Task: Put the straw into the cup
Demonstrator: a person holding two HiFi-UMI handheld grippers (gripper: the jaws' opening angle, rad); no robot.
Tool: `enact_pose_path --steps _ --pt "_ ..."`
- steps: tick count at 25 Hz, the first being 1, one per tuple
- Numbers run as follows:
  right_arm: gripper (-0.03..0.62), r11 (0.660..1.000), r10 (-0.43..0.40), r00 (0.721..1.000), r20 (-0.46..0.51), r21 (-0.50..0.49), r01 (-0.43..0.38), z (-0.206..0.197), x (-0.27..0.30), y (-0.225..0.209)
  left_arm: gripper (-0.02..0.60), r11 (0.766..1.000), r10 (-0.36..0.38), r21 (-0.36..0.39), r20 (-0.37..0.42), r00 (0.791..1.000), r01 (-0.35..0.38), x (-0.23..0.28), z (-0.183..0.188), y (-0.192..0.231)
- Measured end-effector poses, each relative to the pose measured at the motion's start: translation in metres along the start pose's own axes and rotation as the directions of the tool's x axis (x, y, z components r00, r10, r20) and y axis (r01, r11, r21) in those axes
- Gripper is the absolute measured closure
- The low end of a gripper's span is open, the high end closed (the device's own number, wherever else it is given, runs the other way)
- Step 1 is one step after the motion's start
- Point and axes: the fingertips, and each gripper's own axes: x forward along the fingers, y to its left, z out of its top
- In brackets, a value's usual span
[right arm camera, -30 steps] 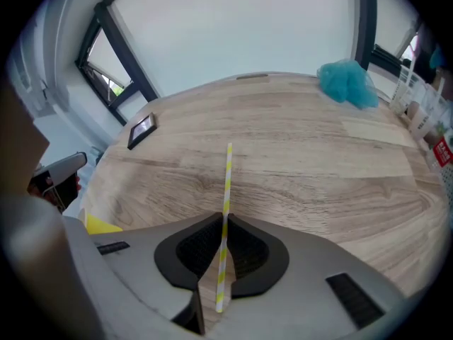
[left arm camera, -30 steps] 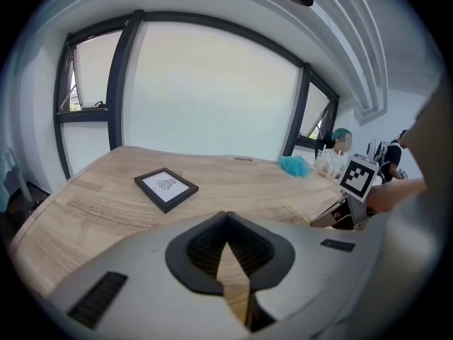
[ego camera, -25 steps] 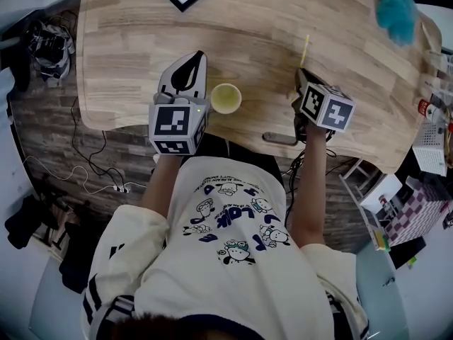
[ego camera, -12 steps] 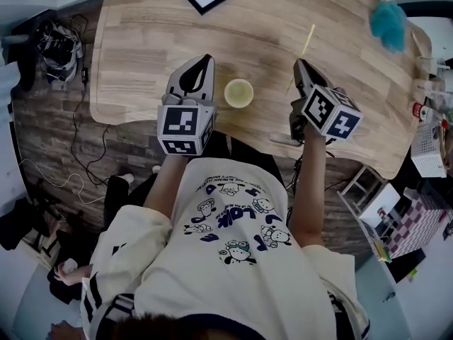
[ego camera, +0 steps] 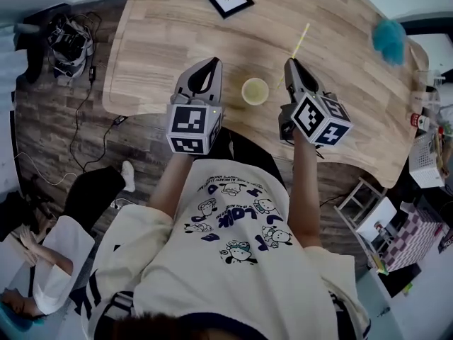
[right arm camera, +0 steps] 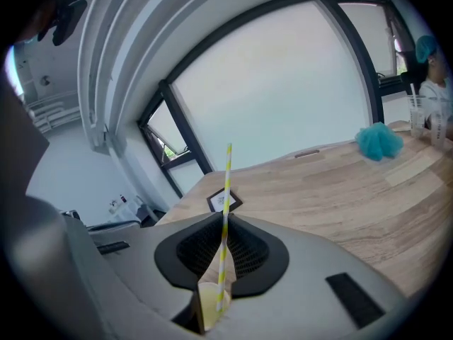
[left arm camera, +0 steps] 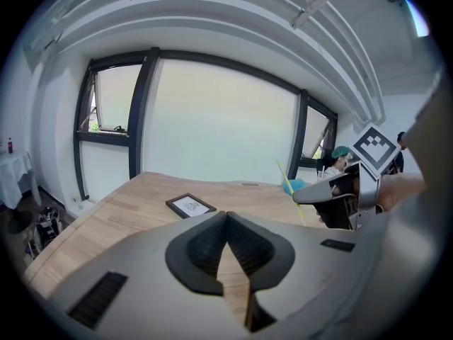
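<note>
The yellow-striped straw (right arm camera: pixel 227 190) is clamped in my right claw (right arm camera: pixel 223 222). Seen along the claw, its lower end lines up with the mouth of the pale cup (ego camera: pixel 255 91), which stands near the tabletop's (ego camera: pixel 177 27) near edge, between my two claws. Over the last second my right claw has carried the straw in toward the cup from the right, so I judge only the lowering remains. My left claw (left arm camera: pixel 226 214), pressed together on nothing, hovers just left of the cup.
</note>
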Motion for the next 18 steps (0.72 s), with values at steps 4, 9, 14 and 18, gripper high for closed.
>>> enact_pose_path --steps 4,9,14,18 --pt "0.577 1.0 0.017 0.999 0.031 -0.019 -0.016 -0.008 0.001 0.017 0.572 1.0 0.002 0.003 0.014 1.0 -0.002 -0.01 0.0 0.003" --pt "0.577 0.997 0.04 0.998 0.056 -0.071 -0.036 -0.022 0.004 0.028 0.572 1.0 0.006 0.001 0.024 1.0 -0.006 -0.019 -0.002 0.007" --pt "0.577 0.993 0.05 0.994 0.094 -0.112 -0.039 -0.032 0.006 0.033 0.572 1.0 0.006 0.003 0.011 1.0 -0.006 -0.023 -0.009 0.009" --pt "0.577 0.991 0.055 0.991 0.126 -0.13 -0.039 -0.043 0.004 0.035 0.572 1.0 -0.003 0.01 0.009 1.0 0.003 -0.024 -0.015 0.006"
